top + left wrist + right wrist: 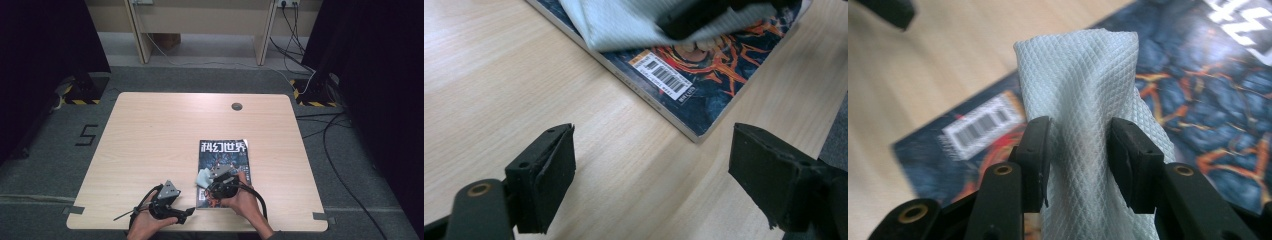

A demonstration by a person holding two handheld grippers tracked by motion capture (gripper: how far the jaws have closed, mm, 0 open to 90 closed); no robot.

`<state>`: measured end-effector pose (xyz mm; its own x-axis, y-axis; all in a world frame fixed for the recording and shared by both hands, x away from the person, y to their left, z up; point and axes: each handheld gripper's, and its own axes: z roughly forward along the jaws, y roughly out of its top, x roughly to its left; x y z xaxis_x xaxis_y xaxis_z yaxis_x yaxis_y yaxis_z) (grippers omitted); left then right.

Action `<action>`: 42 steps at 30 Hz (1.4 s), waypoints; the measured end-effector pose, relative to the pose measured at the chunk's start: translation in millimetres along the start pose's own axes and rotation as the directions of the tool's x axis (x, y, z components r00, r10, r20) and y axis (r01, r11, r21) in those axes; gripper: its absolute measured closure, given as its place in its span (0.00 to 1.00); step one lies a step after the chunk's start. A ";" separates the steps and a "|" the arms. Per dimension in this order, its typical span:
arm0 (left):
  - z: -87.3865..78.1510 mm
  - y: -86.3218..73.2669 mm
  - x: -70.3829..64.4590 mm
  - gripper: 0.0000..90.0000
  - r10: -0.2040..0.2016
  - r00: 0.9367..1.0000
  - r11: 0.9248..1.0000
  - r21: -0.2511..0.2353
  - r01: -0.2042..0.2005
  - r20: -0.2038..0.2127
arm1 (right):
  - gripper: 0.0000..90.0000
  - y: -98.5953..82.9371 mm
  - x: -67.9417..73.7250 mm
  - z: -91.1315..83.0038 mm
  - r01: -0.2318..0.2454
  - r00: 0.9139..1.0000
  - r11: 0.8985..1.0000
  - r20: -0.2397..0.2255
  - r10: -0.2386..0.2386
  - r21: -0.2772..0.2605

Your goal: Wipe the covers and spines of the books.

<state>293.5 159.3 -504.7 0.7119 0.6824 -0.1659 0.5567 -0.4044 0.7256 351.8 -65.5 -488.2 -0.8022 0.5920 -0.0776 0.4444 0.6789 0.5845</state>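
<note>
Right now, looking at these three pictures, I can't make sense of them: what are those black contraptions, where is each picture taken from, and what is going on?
No robot here: a person holds a hand-worked clamp with two black jaws in each hand. The wide picture comes from a camera above the wooden table; the other two come from cameras riding on each clamp. A magazine lies on the table. The right gripper pinches a pale cloth above the magazine's cover. The left gripper is open and empty over bare wood, beside the magazine's corner with the barcode.
</note>
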 end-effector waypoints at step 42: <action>-20.0 1.0 44.3 0.21 -0.098 0.981 0.992 -0.091 0.084 -0.164 | 0.69 -3.1 40.7 -2.0 0.044 0.993 0.998 -0.106 -0.048 -0.039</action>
<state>317.0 201.3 -498.0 0.5737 0.8096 -0.1244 0.5735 -0.2885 0.7668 317.0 -44.5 -491.6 -0.8602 0.5096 -0.0196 0.3928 0.6867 0.6117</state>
